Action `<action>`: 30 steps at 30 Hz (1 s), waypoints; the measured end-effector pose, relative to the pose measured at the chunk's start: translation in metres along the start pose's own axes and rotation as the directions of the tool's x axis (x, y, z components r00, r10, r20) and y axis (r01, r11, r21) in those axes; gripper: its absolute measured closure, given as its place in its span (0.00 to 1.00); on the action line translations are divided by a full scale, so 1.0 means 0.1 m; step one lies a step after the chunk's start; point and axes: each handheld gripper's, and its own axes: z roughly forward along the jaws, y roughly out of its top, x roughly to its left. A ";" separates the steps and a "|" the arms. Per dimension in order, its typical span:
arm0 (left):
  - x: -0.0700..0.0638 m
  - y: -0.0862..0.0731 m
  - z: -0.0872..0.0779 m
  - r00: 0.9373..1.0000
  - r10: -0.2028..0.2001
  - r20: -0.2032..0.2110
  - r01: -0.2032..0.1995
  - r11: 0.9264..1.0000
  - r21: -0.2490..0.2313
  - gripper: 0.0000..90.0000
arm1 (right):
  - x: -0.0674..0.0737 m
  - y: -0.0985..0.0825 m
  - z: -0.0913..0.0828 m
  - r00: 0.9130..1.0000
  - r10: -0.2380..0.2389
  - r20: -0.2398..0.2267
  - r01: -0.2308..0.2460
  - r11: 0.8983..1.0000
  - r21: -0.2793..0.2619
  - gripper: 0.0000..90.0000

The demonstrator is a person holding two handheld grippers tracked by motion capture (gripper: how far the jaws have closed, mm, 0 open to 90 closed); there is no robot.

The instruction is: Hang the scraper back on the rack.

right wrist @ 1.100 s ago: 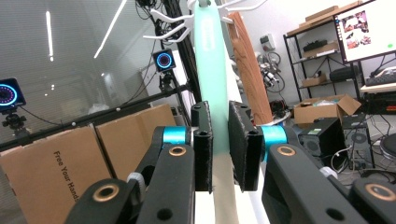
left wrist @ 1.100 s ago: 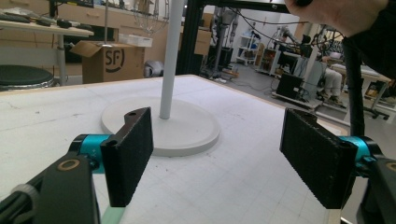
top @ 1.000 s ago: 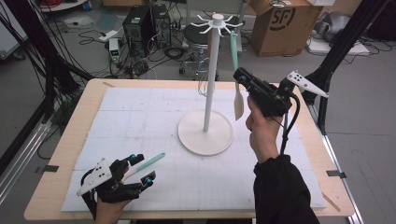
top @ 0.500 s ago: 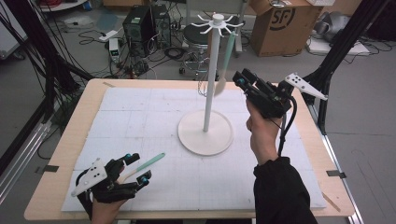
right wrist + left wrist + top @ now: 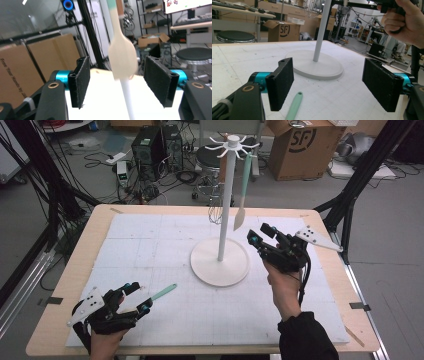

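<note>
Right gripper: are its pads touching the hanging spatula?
Apart. The right gripper view shows the spatula hanging free, with clear gaps to both pads of the right gripper.

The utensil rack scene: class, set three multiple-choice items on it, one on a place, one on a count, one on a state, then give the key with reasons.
1. Where is the spatula?
A. Hanging from the rack
B. Flat on the table
C. Clamped in a gripper

2. How many green-handled utensils are in the high view?
A. One
B. Two
C. Four

3. How do the right gripper jaws stand?
A. Shut on the spatula
B. Apart, gripping nothing
C. Shut empty

Key: 1 A, it dangles from a hook at the top. 2 B, the spatula plus the utensil on the mat near the left gripper. 3 B, the jaws have just been opening and the pads stand clear of the blade.
</note>
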 end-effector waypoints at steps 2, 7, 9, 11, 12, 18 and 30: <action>0.01 0.00 0.00 1.000 0.000 -0.005 0.001 1.000 0.019 0.29 | -0.01 -0.07 -0.05 1.000 -0.014 0.016 0.013 1.000 0.022 0.40; 0.05 -0.02 -0.03 1.000 0.009 -0.021 -0.008 0.999 0.048 0.29 | -0.06 -0.23 -0.22 0.999 -0.012 0.034 0.010 0.998 0.061 0.40; 0.07 -0.02 -0.03 1.000 0.002 -0.022 -0.001 0.998 0.060 0.29 | -0.10 -0.29 -0.30 0.999 -0.005 0.048 0.001 0.997 0.075 0.40; 0.07 -0.03 -0.03 1.000 0.004 -0.025 -0.003 0.997 0.072 0.29 | -0.14 -0.36 -0.38 0.998 0.003 0.057 -0.007 0.998 0.069 0.40; 0.07 -0.03 -0.03 1.000 0.002 -0.026 0.000 0.997 0.071 0.29 | -0.16 -0.39 -0.41 0.998 0.011 0.065 -0.016 0.997 0.080 0.40; 0.04 -0.04 0.02 1.000 0.028 -0.008 -0.027 0.995 0.093 0.29 | -0.25 -0.55 -0.64 0.994 0.038 0.102 -0.047 0.995 0.089 0.39; 0.02 -0.03 0.03 0.998 0.067 -0.001 -0.066 0.988 0.137 0.31 | -0.29 -0.91 -0.93 0.990 0.073 0.118 -0.084 0.992 0.095 0.39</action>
